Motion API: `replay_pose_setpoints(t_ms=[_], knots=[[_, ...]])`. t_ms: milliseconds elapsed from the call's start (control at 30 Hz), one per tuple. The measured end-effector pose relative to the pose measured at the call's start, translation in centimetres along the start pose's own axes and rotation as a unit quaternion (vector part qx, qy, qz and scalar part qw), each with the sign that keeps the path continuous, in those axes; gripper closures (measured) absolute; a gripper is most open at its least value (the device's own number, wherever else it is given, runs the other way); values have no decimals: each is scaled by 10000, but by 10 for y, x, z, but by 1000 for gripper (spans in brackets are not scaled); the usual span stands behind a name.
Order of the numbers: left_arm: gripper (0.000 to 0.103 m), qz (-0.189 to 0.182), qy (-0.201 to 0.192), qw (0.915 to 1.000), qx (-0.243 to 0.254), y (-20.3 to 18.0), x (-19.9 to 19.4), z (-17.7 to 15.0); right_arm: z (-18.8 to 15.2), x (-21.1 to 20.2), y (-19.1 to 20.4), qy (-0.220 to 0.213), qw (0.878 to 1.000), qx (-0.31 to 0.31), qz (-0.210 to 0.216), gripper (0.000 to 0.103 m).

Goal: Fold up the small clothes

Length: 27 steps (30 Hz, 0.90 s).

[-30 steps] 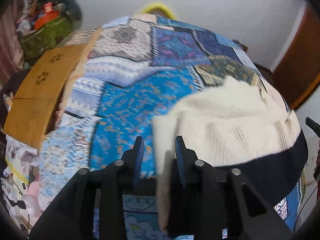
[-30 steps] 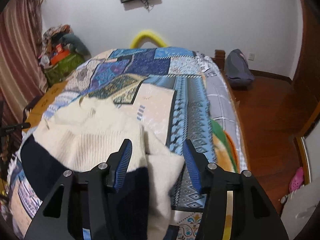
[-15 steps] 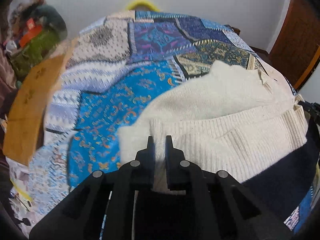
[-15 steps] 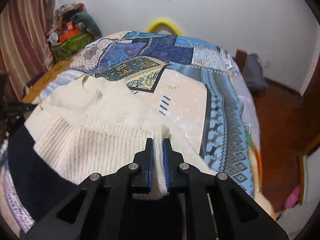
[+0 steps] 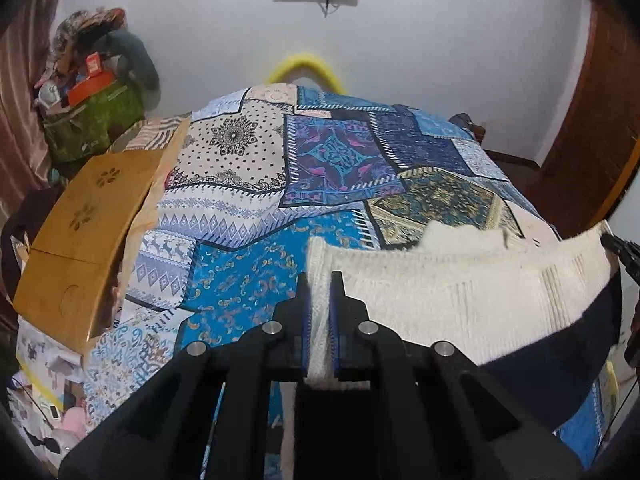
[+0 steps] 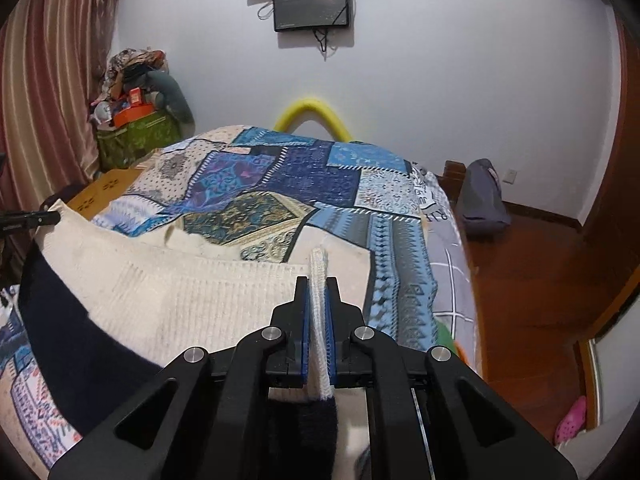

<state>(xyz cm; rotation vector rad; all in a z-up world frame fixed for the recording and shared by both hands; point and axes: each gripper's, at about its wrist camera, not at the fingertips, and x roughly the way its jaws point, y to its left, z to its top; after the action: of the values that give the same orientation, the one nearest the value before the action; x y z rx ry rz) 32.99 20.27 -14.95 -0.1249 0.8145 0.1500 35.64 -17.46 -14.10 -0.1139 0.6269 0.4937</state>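
A cream knitted sweater (image 5: 460, 292) with a dark navy band (image 5: 560, 356) hangs stretched between my two grippers above the patchwork bedspread (image 5: 328, 152). My left gripper (image 5: 319, 300) is shut on the sweater's left edge. My right gripper (image 6: 318, 304) is shut on its right edge; the cream knit (image 6: 200, 300) and navy band (image 6: 72, 320) spread to the left in the right wrist view. Each view shows the other gripper's tip at the sweater's far corner.
A brown cardboard box (image 5: 84, 232) sits at the bed's left edge, with a green bag of clutter (image 5: 92, 116) behind it. A yellow arch (image 6: 312, 114) stands at the bed's far end. A wooden floor (image 6: 532, 280) with a grey backpack (image 6: 480, 196) lies to the right.
Both grippers went from open to shut on the sweater's edges, then lifted it, so the sweater now hangs stretched between them and more of the room shows.
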Motion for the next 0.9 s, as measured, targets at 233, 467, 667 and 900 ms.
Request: replay_pose_setpoints(t_ms=[233, 467, 667, 900], knots=[[96, 244, 756, 9968, 39, 1, 68, -16, -11, 51, -5, 709, 9974, 106, -18, 98], [93, 352, 802, 9937, 699, -13, 62, -36, -27, 45, -7, 896, 9958, 66, -149, 86], [79, 206, 547, 9960, 675, -21, 17, -31, -11, -3, 12, 420, 9991, -50, 6, 65], [62, -297, 251, 9955, 861, -61, -23, -36, -7, -28, 75, 317, 9947, -489, 851, 51]])
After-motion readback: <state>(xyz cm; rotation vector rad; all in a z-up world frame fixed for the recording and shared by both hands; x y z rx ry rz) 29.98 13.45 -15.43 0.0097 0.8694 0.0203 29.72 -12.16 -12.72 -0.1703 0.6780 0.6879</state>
